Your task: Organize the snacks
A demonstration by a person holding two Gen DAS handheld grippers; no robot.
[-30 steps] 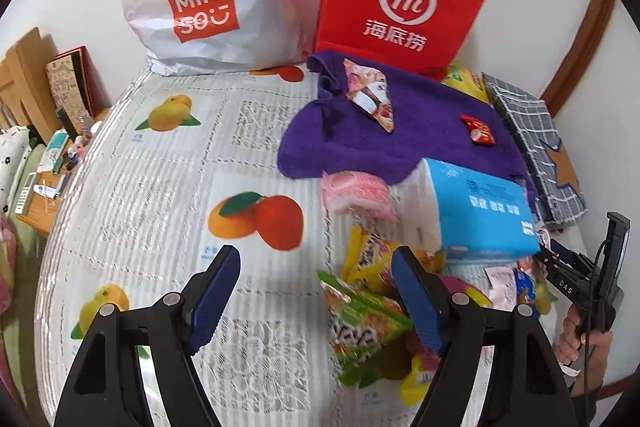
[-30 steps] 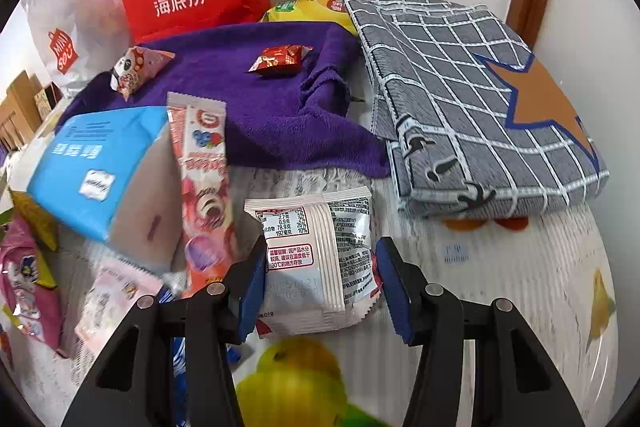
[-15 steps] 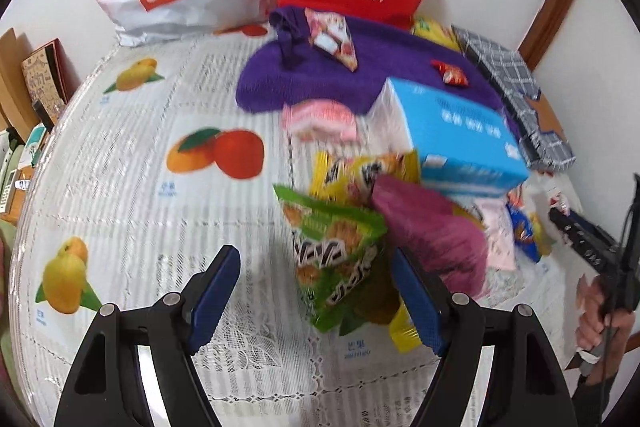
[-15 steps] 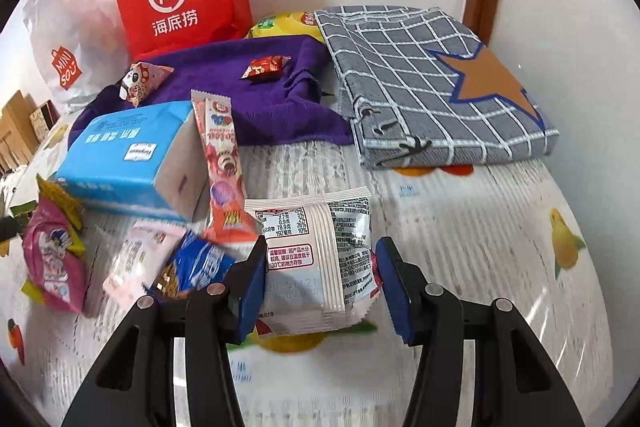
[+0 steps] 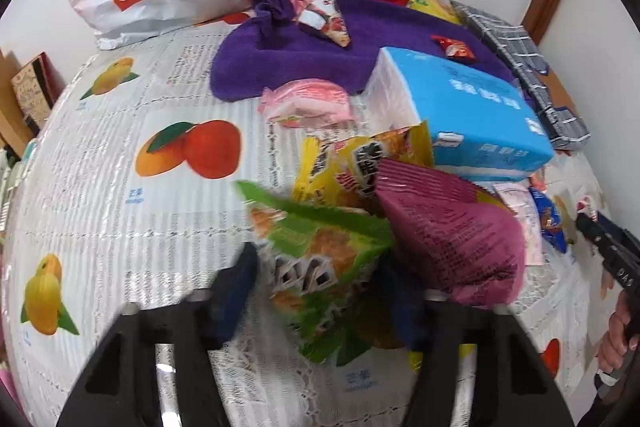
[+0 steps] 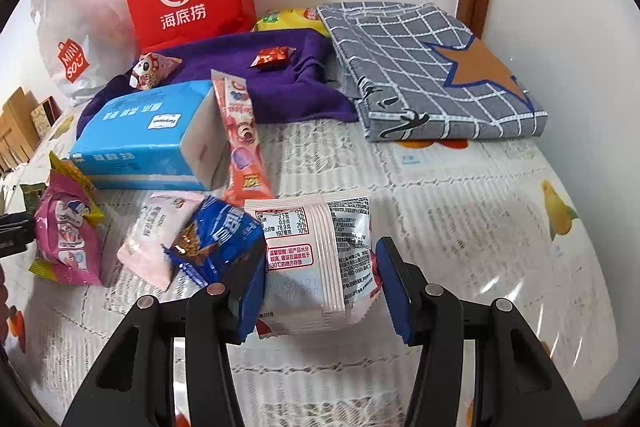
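Snack packets crowd the middle of my table (image 5: 100,155). On the left, my left gripper (image 5: 320,291) has just been closing and now pinches the green packet (image 5: 320,259), which lies in the heap beside the purple packet (image 5: 448,231) and over the yellow one (image 5: 360,163). Its long axis runs away from me, top edge toward the far wall. I judge I should lift straight up so the neighbours don't drag along. On the right, my right gripper (image 6: 320,283) is clamped on the white packet (image 6: 316,255), held clear of the tablecloth near the right edge, long axis upright, printed back facing me, blue packet (image 6: 212,239) just beside.
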